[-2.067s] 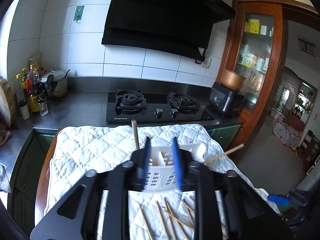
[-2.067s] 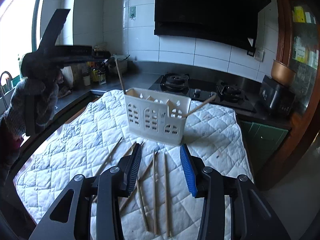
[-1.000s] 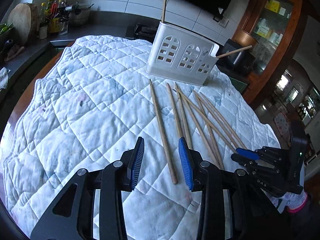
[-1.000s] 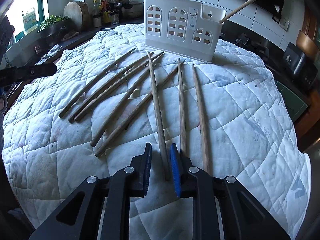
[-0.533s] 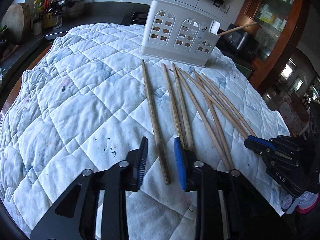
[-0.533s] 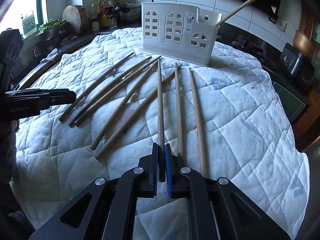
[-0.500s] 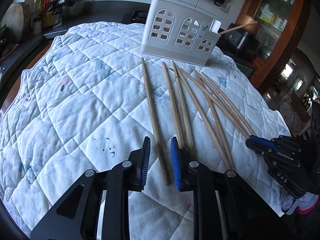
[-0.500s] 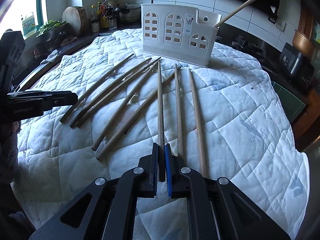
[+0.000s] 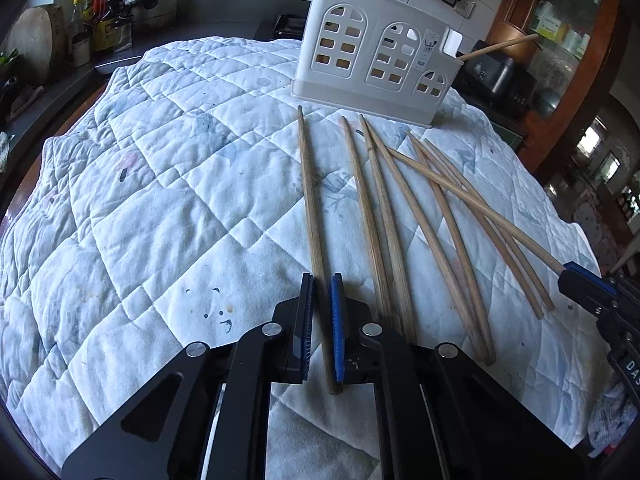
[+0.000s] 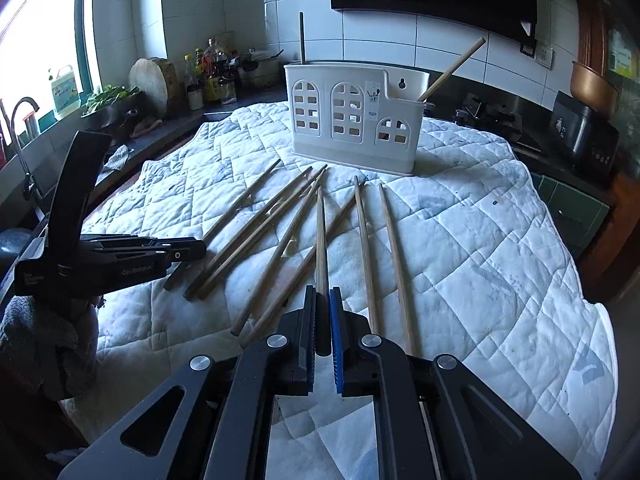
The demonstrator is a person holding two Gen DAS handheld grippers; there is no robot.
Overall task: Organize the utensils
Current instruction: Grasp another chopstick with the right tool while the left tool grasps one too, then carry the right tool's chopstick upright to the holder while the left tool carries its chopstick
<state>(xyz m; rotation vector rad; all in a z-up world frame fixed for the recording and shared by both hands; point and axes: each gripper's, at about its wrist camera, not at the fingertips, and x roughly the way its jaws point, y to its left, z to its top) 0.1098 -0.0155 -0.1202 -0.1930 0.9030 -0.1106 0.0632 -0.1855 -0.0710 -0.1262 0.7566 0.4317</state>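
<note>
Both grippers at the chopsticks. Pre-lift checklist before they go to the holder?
1. Left gripper shut on a chopstick: ok, jaws just closed, the stick runs between the pads.
2. Right gripper shut on its own chopstick: ok, far end already raised off the quilt.
3. One stick per grip: ok, neighbouring sticks lie outside both jaws.
4. Left chopstick off the quilt: not ok, it looks to lie flat.
5. Holder upright with room: ok for upright; two sticks already in it, free space inside cannot tell.
6. Grip firmness near the stick ends: cannot tell.
</note>
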